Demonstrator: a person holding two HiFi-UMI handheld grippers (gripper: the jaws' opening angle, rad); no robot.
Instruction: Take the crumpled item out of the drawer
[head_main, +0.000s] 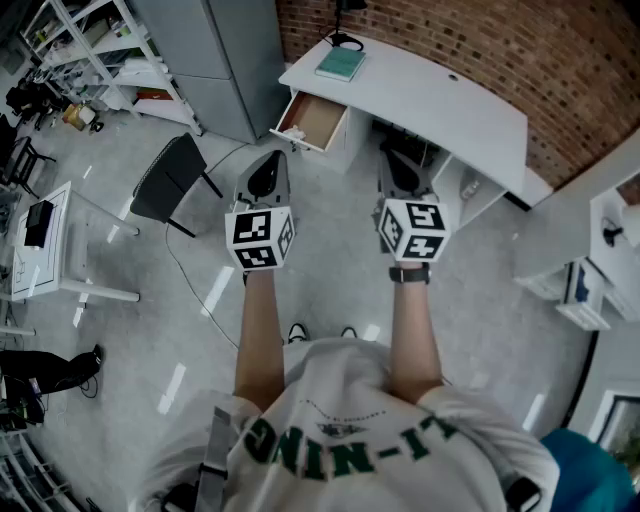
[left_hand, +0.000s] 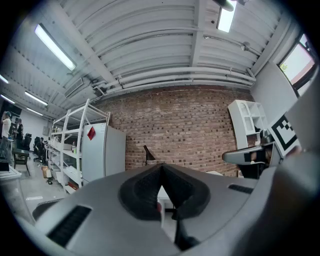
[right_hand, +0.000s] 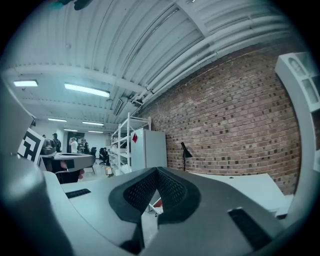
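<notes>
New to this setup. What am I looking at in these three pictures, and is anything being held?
No robot: a person holds a gripper in each hand, each topped with a marker cube. The top-down picture comes from a head camera. The other two come from cameras riding on the left gripper and right gripper, looking along their fingers. Both are shut and hold nothing. Ahead stands a white desk with a book on it and an open drawer, with a small reddish thing in its corner.
</notes>
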